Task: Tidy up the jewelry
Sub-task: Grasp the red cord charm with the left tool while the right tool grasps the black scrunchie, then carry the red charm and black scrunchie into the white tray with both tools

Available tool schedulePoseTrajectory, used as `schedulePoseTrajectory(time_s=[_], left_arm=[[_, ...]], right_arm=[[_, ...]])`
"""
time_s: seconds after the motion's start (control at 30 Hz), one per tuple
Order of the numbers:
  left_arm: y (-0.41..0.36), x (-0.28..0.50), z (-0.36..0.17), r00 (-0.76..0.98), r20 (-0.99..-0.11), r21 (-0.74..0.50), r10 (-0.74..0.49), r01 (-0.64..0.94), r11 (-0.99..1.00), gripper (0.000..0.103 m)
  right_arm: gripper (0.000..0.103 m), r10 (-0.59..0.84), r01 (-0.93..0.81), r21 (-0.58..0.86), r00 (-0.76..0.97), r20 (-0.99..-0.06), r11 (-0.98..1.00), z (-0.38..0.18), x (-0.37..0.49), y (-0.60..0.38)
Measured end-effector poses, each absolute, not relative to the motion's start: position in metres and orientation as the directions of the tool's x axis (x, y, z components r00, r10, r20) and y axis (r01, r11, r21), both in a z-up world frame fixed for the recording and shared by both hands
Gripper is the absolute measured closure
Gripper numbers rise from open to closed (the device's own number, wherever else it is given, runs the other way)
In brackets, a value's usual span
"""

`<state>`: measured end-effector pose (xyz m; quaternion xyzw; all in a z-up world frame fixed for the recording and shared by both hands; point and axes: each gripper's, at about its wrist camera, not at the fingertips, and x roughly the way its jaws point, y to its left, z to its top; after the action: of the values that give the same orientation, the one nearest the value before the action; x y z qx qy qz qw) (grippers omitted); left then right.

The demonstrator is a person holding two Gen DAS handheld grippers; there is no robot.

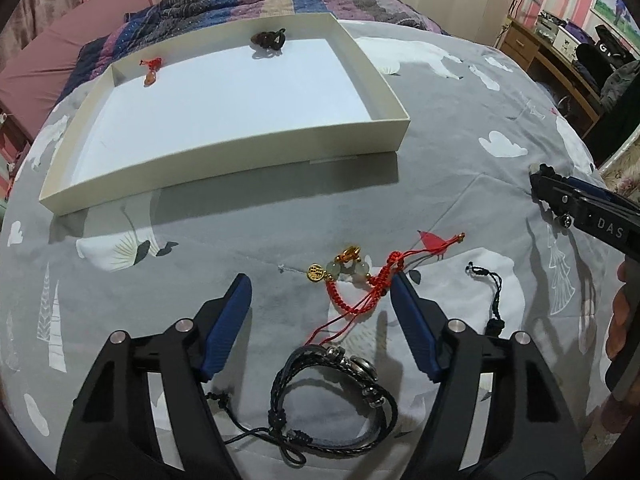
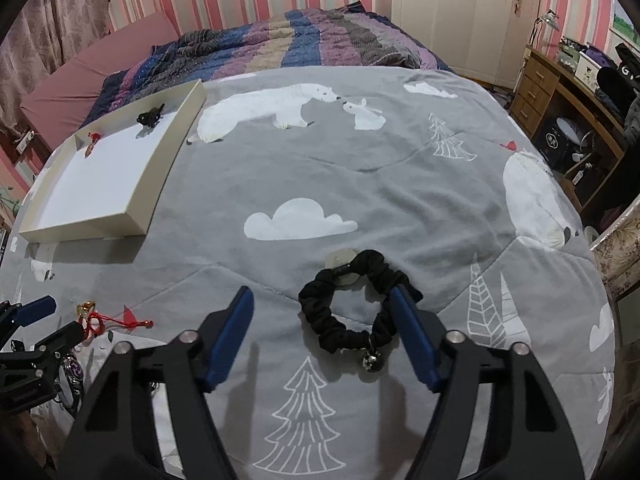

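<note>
On the bed, over a grey bedspread printed with polar bears, clouds and fir trees: one shallow cream box, white inside, lying toward the far left of the spread. Contents of box: a small red-corded charm near the far left corner and a dark brown knotted piece against the far wall, the two well apart from each other. Loose on the spread, near side: a red braided bracelet with pale green beads and gold charms, its red cords trailing to the right; just nearer, a black braided leather bracelet with metal beads; to the right of these, a thin black cord. Left gripper: released, jaws spread wide, hovering low with the red bracelet between its fingertips and the right blue pad just beside the braid; grasping nothing. Further right on the spread: a black fabric scrunchie with a small dark bell hanging at its near edge. Right gripper: likewise released, jaws wide apart, the scrunchie lying between them, its right side touching or just beside the right finger; not gripped. Beyond the spread, a striped purple-and-blue quilt.
</note>
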<state>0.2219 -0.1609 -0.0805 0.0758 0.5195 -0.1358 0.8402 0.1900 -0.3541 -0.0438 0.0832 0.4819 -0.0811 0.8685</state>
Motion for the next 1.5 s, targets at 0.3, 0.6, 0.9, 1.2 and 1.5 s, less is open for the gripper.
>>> schedulePoseTrajectory(time_s=[0.3, 0.6, 0.9, 1.2, 1.5], left_arm=[[-0.170, 0.228, -0.089, 0.384, -0.907, -0.033, -0.173, 0.346, 0.938, 0.065], [-0.169, 0.238, -0.089, 0.343, -0.910, -0.099, -0.235, 0.370, 0.924, 0.102], [-0.155, 0.238, -0.074, 0.379, -0.887, -0.125, -0.265, 0.355, 0.927, 0.103], [-0.116, 0.241, -0.013, 0.478, -0.815, -0.170, -0.328, 0.344, 0.923, 0.103], [-0.066, 0.292, 0.032, 0.560, -0.779, -0.133, -0.283, 0.294, 0.947, 0.103]], right_arm=[[0.057, -0.058, 0.203, 0.051, 0.498, -0.865, 0.978, -0.058, 0.204, -0.351], [0.087, -0.042, 0.216, 0.077, 0.499, -0.865, 0.973, -0.062, 0.207, -0.356], [0.093, -0.074, 0.238, 0.076, 0.565, -0.822, 0.968, -0.035, 0.204, -0.351], [0.093, -0.082, 0.206, 0.077, 0.668, -0.740, 0.975, 0.026, 0.213, -0.317], [0.093, -0.064, 0.152, 0.061, 0.703, -0.709, 0.987, 0.060, 0.256, -0.268]])
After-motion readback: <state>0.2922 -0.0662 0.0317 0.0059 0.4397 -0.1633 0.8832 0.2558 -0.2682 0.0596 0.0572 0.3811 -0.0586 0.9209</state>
